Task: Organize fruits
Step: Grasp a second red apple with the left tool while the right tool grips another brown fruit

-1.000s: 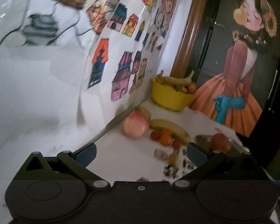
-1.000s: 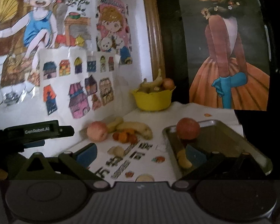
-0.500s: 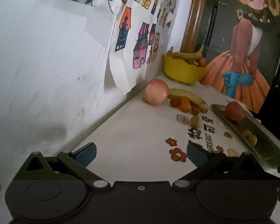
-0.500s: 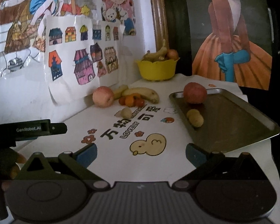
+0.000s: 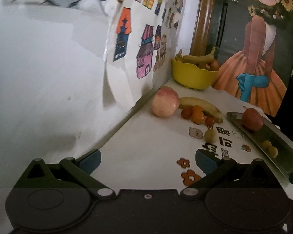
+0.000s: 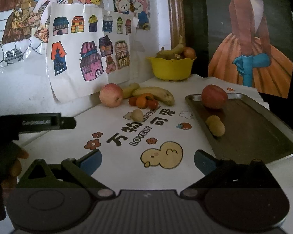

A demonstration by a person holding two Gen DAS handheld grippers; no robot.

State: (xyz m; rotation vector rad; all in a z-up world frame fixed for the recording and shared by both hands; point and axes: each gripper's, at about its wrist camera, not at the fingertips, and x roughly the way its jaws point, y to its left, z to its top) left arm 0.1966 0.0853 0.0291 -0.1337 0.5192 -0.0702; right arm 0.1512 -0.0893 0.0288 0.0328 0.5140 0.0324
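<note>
At twelve o'clock from the right hand-held gripper (image 6: 147, 160), against the back wall of the worktop (image 6: 127, 167): one pale pink apple (image 6: 111, 95), with two bananas (image 6: 154, 95) just beside it at its three o'clock and a cluster of small orange and red fruits (image 6: 143, 101) touching the nearer banana. One small tan round fruit (image 6: 137, 114) lies apart, nearer the camera. Metal tray (image 6: 263, 124) at two o'clock: holds one red apple (image 6: 214, 96) at its far corner and two small tan fruits (image 6: 215, 125) touching each other by its left rim. Yellow bowl (image 6: 172, 68) at one o'clock, far corner: bananas and a round fruit inside. Handling, by judgement: apples firm, smooth, fairly heavy, liable to roll, best gripped across the widest part; bananas soft, bruise easily, take at mid-length; small fruits light, squashable, need a gentle close. Right hand-held gripper: jaws spread wide, nothing between them. Left hand-held gripper (image 5: 147, 160): likewise spread and empty, aimed toward the pale apple at its twelve o'clock. Surroundings: printed duck-and-flower cloth on the worktop, children's house drawings (image 6: 91, 56) on the wall.
</note>
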